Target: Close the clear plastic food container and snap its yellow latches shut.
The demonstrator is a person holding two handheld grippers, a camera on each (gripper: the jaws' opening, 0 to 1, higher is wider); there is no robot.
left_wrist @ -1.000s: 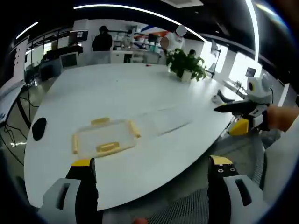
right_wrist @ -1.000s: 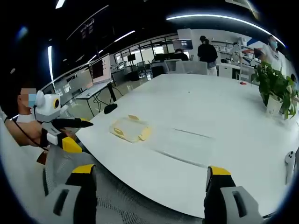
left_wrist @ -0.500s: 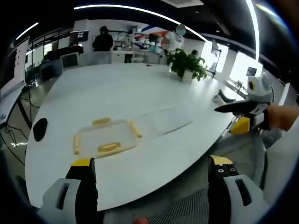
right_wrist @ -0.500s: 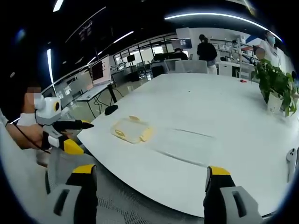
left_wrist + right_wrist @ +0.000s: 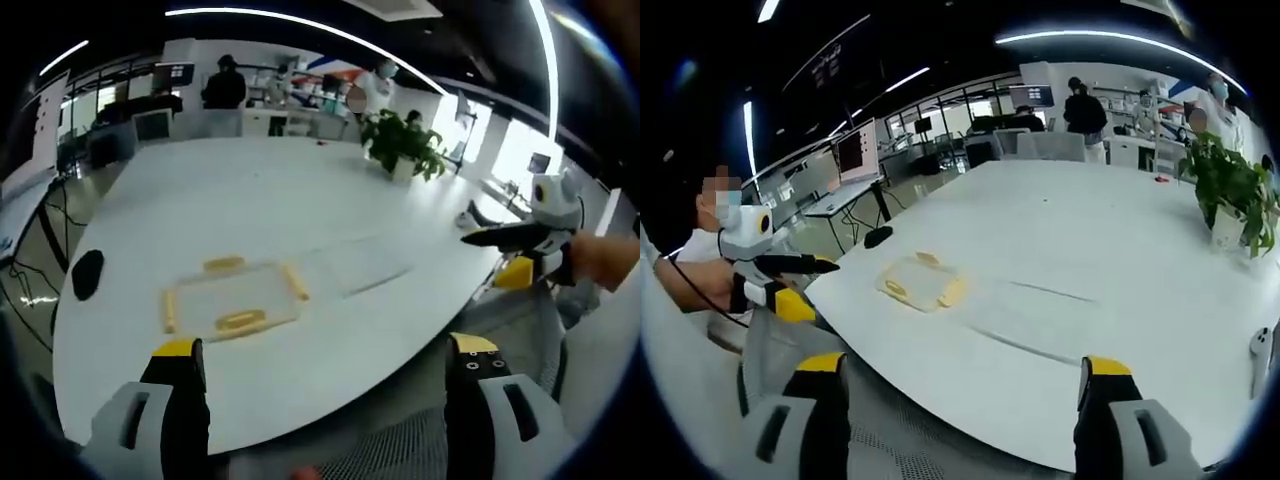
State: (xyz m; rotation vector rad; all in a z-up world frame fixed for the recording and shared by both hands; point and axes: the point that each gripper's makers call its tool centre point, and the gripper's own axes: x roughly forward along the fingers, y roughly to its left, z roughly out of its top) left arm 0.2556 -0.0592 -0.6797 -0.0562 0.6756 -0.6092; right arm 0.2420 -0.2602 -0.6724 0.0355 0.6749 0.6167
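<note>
The clear plastic food container [image 5: 233, 297] lies flat on the white table [image 5: 300, 200], near the edge closest to you, its yellow latches [image 5: 240, 321] showing on all four sides; in the right gripper view the container [image 5: 922, 282] sits toward the table's left end, close to the rim. A clear lid [image 5: 360, 268] rests flat on the tabletop just beside the container, on the side toward your right hand; whether the two touch cannot be told.

Your left gripper [image 5: 325, 365] hangs off the table's near edge with its yellow-tipped jaws wide apart and nothing between them. Your right gripper [image 5: 955, 380] is likewise spread wide and empty, held back from the table over a mesh chair back [image 5: 900, 440]. Each tool appears in the other's view, gripped in your hand [image 5: 610, 262], well apart from the container.

A black mouse [image 5: 87, 274] lies near the table's left end. A potted plant [image 5: 405, 145] stands at the far side. A person [image 5: 225, 85] stands beyond the table among desks and monitors.
</note>
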